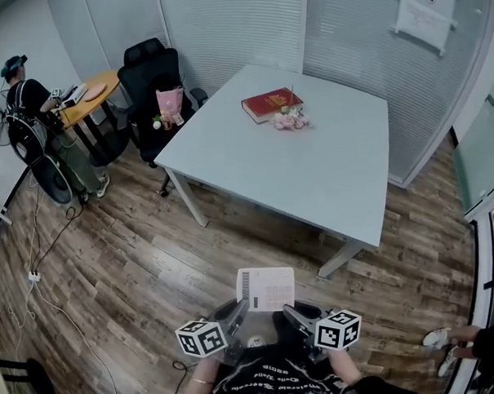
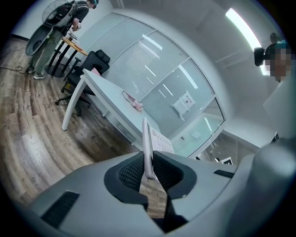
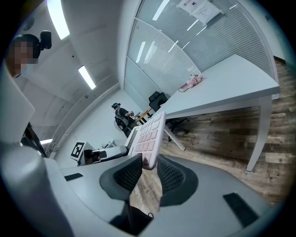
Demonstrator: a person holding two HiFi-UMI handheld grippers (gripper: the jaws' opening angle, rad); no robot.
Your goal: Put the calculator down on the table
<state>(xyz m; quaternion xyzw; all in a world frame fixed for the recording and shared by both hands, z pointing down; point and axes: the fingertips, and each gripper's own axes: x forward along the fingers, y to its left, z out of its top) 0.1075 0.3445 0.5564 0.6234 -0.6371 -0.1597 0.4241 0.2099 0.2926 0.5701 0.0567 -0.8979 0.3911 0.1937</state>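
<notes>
Two grippers share one load: the left gripper [image 1: 240,308] has its jaws nearly together on the left edge of a white calculator [image 1: 266,288], and the right gripper [image 1: 291,314] has its jaws a little wider on the lower right corner. In the left gripper view the left gripper [image 2: 149,172] has the calculator [image 2: 151,141] standing edge-on between its ribbed pads. In the right gripper view the right gripper [image 3: 147,167] pinches the near corner of the calculator [image 3: 149,132], whose pale pink keys face up and to the left. The calculator hangs in the air in front of the person, above the wooden floor [image 1: 146,261] and well short of the table [image 1: 313,179].

The white table stands at twelve o'clock from the grippers. On its far side lie a red book [image 1: 271,103] and, touching it at about five o'clock, a small bunch of pink flowers [image 1: 290,120]. At ten o'clock from the table a black office chair [image 1: 154,74] holds a pink wrapped bouquet [image 1: 169,107]. Farther out at nine o'clock is a small round orange table [image 1: 95,91], with another person [image 1: 26,101] sitting beside it. Frosted glass walls [image 1: 238,28] close the room behind the table, and a sheet of paper [image 1: 423,18] hangs on the glass at one o'clock.
</notes>
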